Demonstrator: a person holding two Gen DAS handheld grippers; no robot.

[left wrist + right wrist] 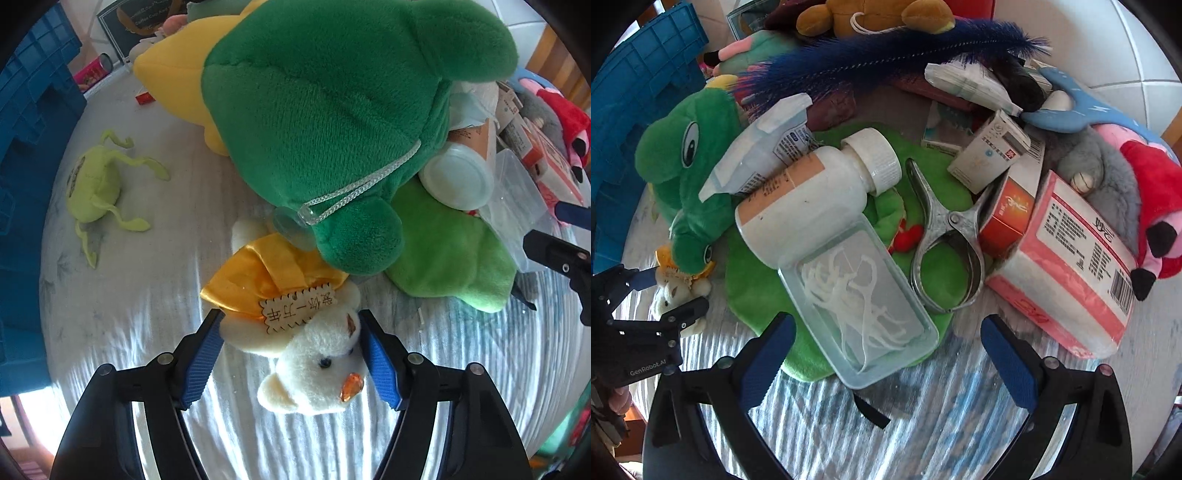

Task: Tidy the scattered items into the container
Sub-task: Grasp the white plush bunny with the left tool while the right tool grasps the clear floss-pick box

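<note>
Bedsheet (147, 314) bare beside bear (306, 354).

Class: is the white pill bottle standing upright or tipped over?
Tipped over. The white pill bottle lies on its side, capped end pointing sideways, against the clear floss-pick box.

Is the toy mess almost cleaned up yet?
Not nearly. Nothing looks put away yet. The left hand-held gripper is open around the little white bear, not squeezing it. The green frog, white bottle, floss box and more still lie outside the blue crate.
</note>
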